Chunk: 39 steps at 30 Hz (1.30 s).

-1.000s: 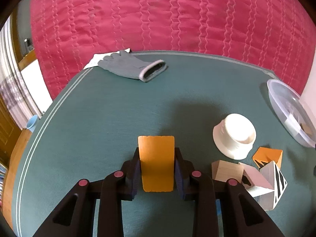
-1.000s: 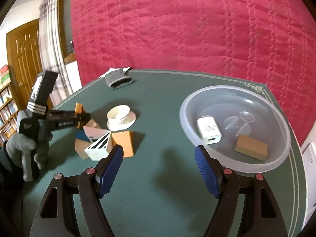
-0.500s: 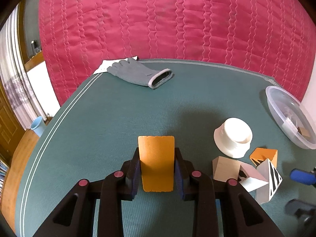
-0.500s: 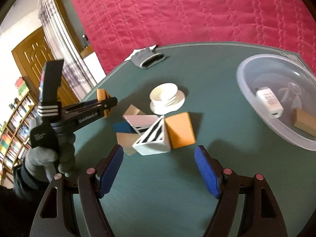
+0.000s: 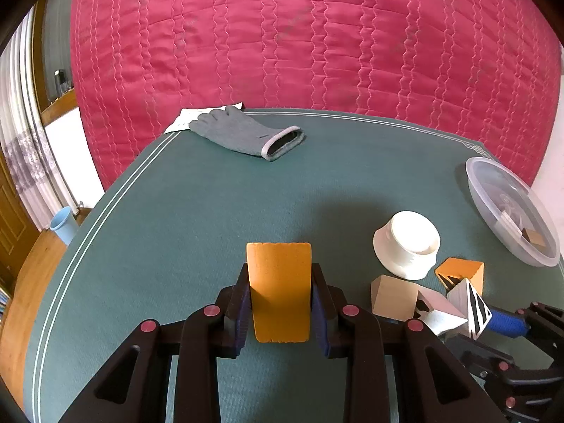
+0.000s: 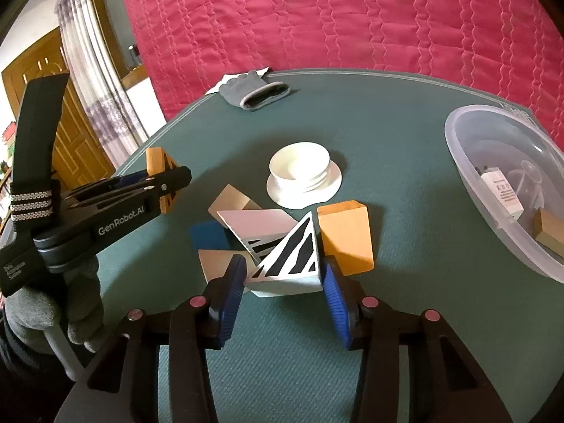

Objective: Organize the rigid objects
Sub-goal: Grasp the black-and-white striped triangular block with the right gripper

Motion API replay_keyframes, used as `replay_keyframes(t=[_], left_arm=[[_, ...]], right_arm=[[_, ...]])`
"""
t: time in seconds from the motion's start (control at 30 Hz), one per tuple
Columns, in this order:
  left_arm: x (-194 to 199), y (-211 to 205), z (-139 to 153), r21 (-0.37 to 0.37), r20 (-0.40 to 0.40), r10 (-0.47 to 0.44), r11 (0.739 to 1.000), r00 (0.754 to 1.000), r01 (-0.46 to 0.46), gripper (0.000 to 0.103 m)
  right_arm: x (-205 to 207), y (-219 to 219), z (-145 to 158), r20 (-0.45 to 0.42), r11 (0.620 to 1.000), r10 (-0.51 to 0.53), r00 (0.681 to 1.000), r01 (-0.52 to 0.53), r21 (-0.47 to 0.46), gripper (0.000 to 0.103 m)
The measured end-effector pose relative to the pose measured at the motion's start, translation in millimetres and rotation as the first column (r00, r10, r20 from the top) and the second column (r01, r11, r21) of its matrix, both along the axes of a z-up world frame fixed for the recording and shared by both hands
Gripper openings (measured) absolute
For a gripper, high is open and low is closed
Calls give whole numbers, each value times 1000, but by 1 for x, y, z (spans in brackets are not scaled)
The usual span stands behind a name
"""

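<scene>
Both grippers are busy: the right gripper (image 6: 283,278), lower centre, has swung in from the tub (image 6: 458,148) and is closing around the striped wedge (image 6: 292,257); the left gripper (image 5: 278,303) pinches an orange block (image 5: 278,292).

Right tool (image 6: 283,282) closing around striped white wedge (image 6: 289,264), pads flanking it on either side, contact unclear. Orange block (image 6: 347,236) just right of wedge; blue block (image 6: 209,234) and tan blocks (image 6: 231,202) crowded left. White cup on saucer (image 6: 303,174) behind. Left tool (image 6: 160,179) clamped on orange piece (image 6: 155,160), gloved hand (image 6: 53,313) below. Clear bowl (image 6: 465,155) at far right of green tabletop (image 6: 387,134); grey glove (image 6: 255,90) near far edge.
</scene>
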<state>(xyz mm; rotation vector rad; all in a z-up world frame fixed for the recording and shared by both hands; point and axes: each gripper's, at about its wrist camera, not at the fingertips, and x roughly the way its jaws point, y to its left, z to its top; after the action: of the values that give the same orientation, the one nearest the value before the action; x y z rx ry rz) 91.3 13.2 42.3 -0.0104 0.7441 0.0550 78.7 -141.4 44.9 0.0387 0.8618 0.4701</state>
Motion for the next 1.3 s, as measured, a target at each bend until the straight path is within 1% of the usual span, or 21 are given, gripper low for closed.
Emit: replay_keyframes(t=[0.13, 0.33, 0.5, 0.83, 1.07, 1.3], left_arm=[[-2, -3, 0, 2, 1, -4, 1000, 1000, 4, 32], [-2, -5, -1, 8, 2, -7, 1000, 1000, 7, 32], [-2, -5, -1, 10, -1, -7, 1000, 1000, 7, 32], [-2, -5, -1, 10, 0, -9, 1000, 1000, 9, 32], [-2, -5, -1, 10, 0, -10, 1000, 1000, 10, 32], [-3, -7, -2, 10, 1, -12, 1000, 1000, 12, 32]], right_arm=[[-1, -2, 0, 6, 1000, -11, 1000, 12, -4, 45], [-4, -7, 6, 19, 1000, -9, 1000, 8, 28, 45], [-7, -9, 8, 25, 999, -9, 1000, 8, 35, 45], [-11, -17, 2, 5, 1000, -21, 1000, 21, -6, 45], [-12, -12, 1, 19, 998, -27, 999, 28, -52, 46], [-6, -12, -1, 1, 998, -43, 999, 43, -56, 46]])
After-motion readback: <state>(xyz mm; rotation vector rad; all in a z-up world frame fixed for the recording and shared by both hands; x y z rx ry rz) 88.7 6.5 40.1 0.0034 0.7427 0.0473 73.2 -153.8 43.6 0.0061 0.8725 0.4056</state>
